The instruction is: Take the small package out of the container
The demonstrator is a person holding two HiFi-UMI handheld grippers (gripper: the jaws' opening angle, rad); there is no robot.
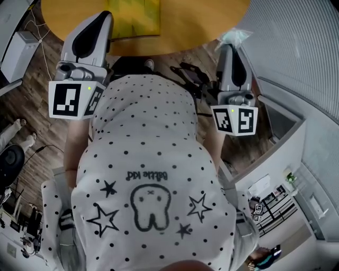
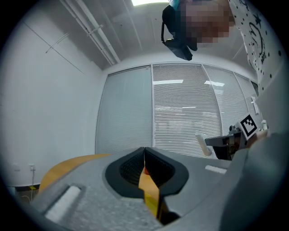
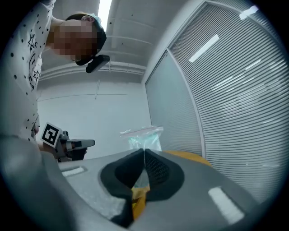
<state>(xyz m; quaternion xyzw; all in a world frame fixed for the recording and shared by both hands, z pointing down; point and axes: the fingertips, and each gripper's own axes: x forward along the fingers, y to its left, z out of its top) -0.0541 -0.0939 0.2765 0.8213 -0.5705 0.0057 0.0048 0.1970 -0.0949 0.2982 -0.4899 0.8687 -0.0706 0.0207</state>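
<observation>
Right gripper [image 3: 144, 155]: your jaws are closed on the package [image 3: 142, 134], with the dark pads pressed together on the clear plastic.
Package: a small clear bag with a pale green tint and a zip strip along its top edge. Its upper part sticks out past the jaw tips, and its lower part runs down between the pads.
Package against the jaws: it is pinched about midway. The top stands free beyond the tips, roughly upright in the right gripper view, and it touches nothing else.
Package in the head view: it sits at the tip of your right gripper, at the right rim of the round table [image 1: 201, 26].
Left gripper [image 2: 144, 154]: your jaws are closed with the pads meeting at the tip. A yellow strip shows in the gap below them, and you cannot tell whether it is gripped or merely seen through the gap.
Yellow thing [image 1: 132, 16]: it lies flat on the table ahead of your left gripper, well apart from the package.
Grippers: both are held out level, one on each side of your dotted shirt [image 1: 148, 159], and apart from each other.
</observation>
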